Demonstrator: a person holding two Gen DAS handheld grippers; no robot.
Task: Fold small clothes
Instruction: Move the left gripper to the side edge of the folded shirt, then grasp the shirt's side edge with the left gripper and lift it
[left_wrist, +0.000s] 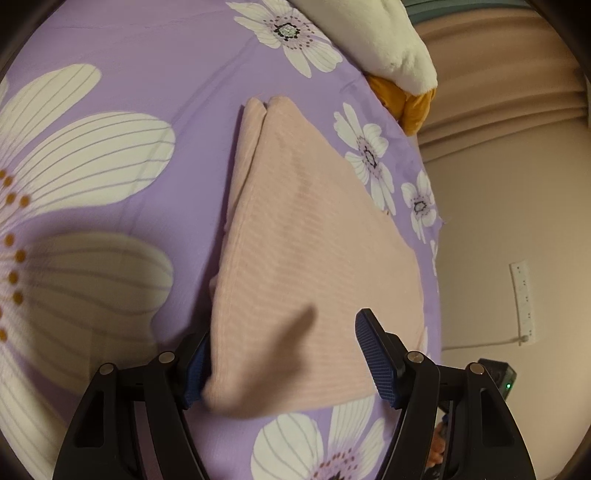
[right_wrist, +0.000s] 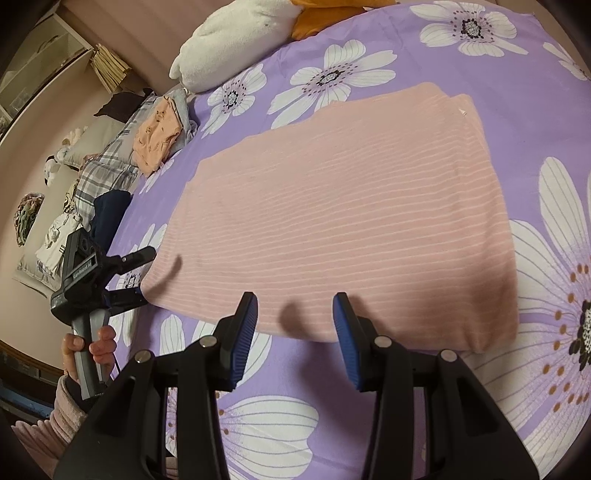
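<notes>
A pink striped garment (right_wrist: 343, 206) lies folded flat on the purple flowered bedsheet (right_wrist: 509, 92); it also shows in the left wrist view (left_wrist: 306, 251). My left gripper (left_wrist: 284, 358) is open, its jaws standing on either side of the garment's near corner; the left pad is partly hidden under the cloth edge. It also shows in the right wrist view (right_wrist: 144, 273), at the garment's left corner. My right gripper (right_wrist: 295, 332) is open and empty, just above the garment's near edge.
A white plush pillow (right_wrist: 236, 40) and an orange item (right_wrist: 317, 18) lie at the bed's far end. A stack of folded clothes (right_wrist: 159, 133) sits at the bed's left edge. The bed edge and a wall with a power strip (left_wrist: 524, 302) lie to the right in the left wrist view.
</notes>
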